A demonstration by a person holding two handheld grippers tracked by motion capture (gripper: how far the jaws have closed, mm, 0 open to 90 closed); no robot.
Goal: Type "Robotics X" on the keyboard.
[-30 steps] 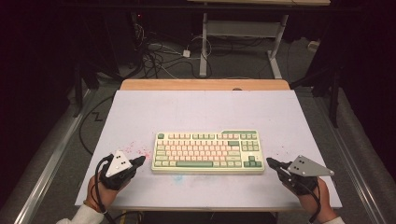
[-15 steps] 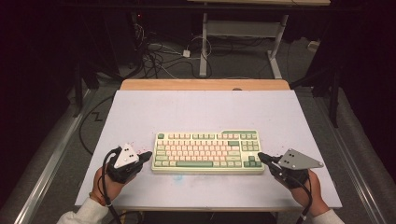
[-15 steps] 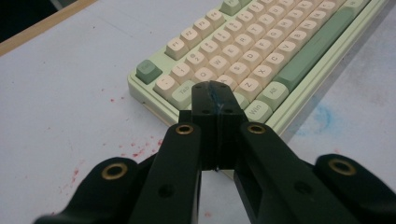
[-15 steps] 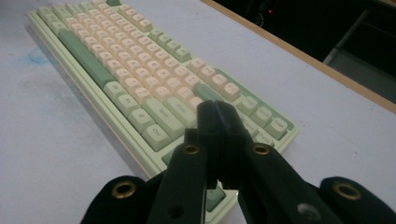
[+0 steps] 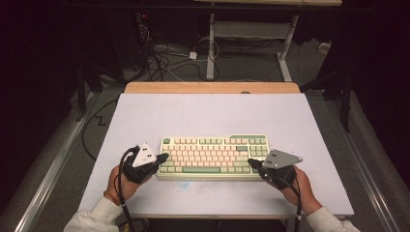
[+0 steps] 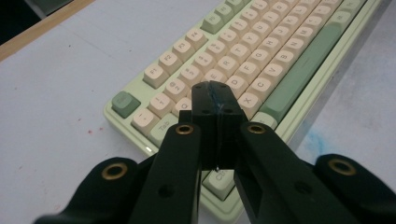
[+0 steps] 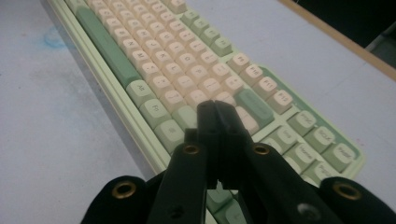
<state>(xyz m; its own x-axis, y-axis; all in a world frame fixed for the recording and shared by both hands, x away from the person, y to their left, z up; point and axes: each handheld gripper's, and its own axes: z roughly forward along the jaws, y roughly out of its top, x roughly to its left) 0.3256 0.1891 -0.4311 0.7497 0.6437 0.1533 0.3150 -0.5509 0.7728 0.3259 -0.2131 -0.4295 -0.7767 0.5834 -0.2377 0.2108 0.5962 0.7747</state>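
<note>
one keyboard (image 5: 214, 157), two tongs (image 5: 162, 157) (image 5: 252, 163), one table (image 5: 203, 111), two hands (image 5: 126, 178) (image 5: 296, 182)

Two grippers at a keyboard

The green and cream plastic keyboard (image 5: 212, 156) lies on the white table (image 5: 203, 111); the closed left gripper (image 5: 161, 158) touches its nine o'clock end, the closed right gripper (image 5: 251, 163) its three o'clock end.

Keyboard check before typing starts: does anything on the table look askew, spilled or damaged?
The keyboard sits square and looks intact. The only oddity is the table: a faint blue smudge by the keyboard's near edge and small reddish specks near its left end.

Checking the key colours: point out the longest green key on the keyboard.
The space bar on the keyboard: one long green strip in the front row, far longer than the other green keys.
</note>
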